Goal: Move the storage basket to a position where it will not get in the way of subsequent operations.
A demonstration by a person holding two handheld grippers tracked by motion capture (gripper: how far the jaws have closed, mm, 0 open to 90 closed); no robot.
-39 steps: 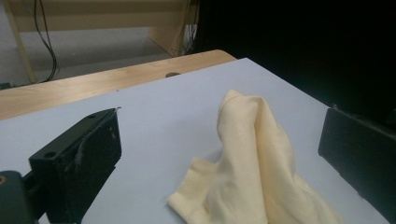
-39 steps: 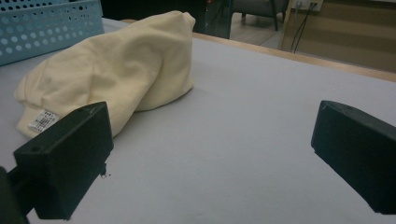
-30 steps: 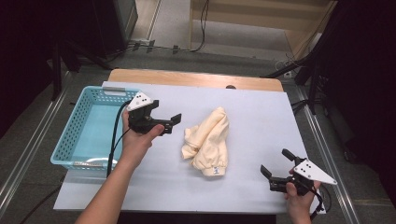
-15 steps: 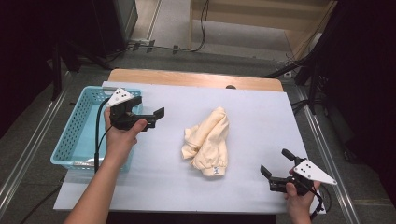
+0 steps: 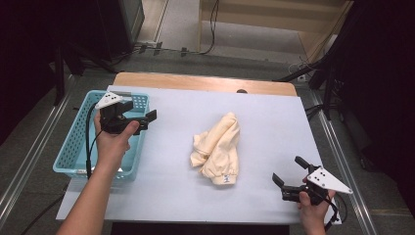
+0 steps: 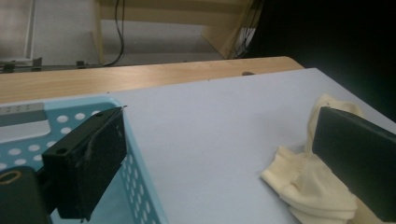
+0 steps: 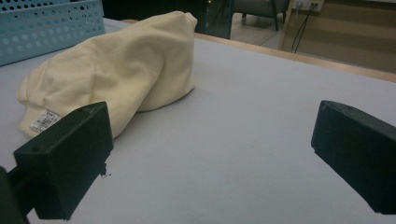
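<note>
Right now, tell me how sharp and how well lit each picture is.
High view: even light on the table, dark at both sides, cream cloth fairly sharp. Left gripper view: soft throughout, near jaws blurred beside the blue basket. Right gripper view: cloth and its label clear, jaw edges soft, faint shadow under the cloth.

Lab-like recording room: aluminium rails [image 5: 29, 161], floor cables [image 5: 213, 24], white-covered table [image 5: 274, 117].
</note>
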